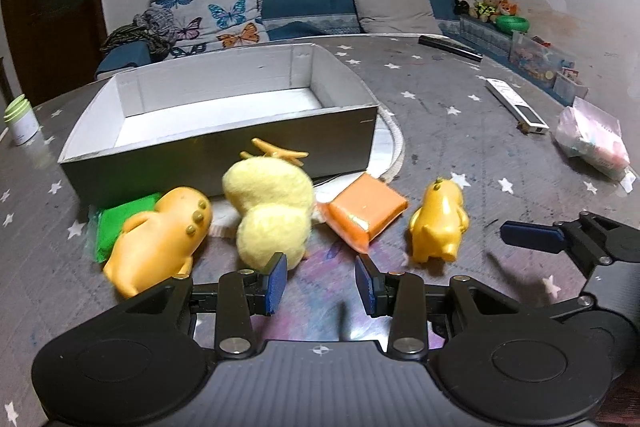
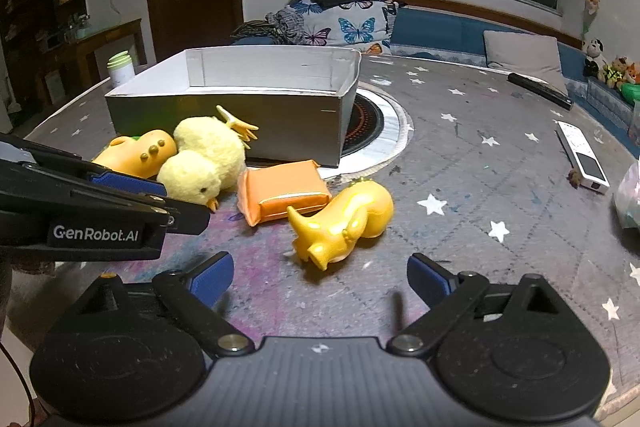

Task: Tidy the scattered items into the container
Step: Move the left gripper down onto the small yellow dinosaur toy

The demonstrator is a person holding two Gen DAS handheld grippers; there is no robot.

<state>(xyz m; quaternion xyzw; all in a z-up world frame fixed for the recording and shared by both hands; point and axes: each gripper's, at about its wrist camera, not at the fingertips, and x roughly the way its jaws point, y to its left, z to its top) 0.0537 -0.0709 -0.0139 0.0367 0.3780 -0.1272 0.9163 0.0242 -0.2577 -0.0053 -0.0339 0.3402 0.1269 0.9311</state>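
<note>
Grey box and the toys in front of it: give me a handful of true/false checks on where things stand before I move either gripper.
1. The grey box has no toys inside. True, as far as the left wrist view shows its floor.
2. The left gripper is shut on the plush chick. False: its jaws are open, holding nothing.
3. The orange packet lies between the plush chick and the small yellow toy. True.
4. The small yellow toy stands upright. False: it is tipped on its side.
5. The right gripper is open. True.
</note>
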